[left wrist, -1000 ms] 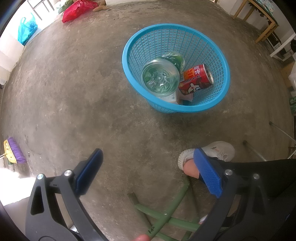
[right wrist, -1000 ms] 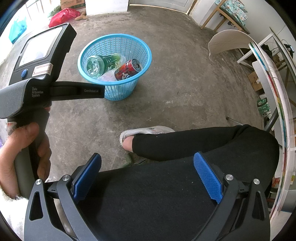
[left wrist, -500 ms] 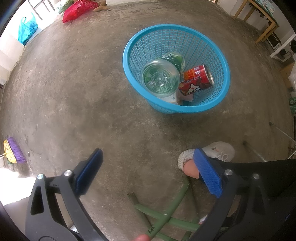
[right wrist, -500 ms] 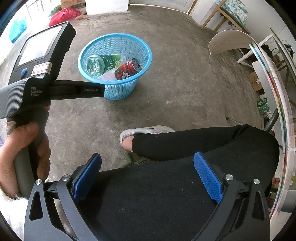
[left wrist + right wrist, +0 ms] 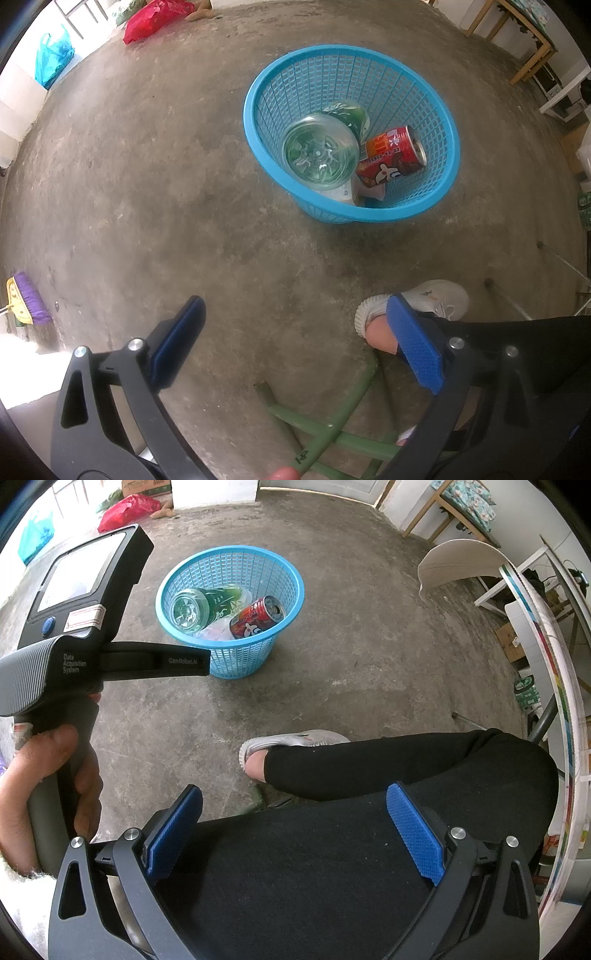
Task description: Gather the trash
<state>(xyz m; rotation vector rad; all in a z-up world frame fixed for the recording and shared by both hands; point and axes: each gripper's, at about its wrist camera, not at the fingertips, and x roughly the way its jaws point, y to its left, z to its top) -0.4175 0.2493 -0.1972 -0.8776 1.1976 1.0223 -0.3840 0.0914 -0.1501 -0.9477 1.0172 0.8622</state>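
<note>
1. Left wrist view looked down at a bare concrete floor, with the left gripper spread wide and nothing between its blue pads.
2. A blue basket stood upright on the floor, well ahead of that gripper.
3. Inside the basket lay a green bottle on its side, its base turned toward the camera.
4. A red can lay just beside the bottle, touching it, with its top toward the basket's right wall.
5. Something pale sat under the bottle and can; what it was could not be told.
6. A white shoe rested on the floor near the right finger, and green metal bars crossed below.
7. A purple broom head lay at the far left edge, well apart from the basket.
8. From the right wrist view, the right gripper was likewise released, hanging over a black trouser leg and gripping nothing.
9. A hand at the left held the handle of the other gripper's black body, which reached across in front of the basket.
10. A red bag lay on the floor far behind the basket.
</note>
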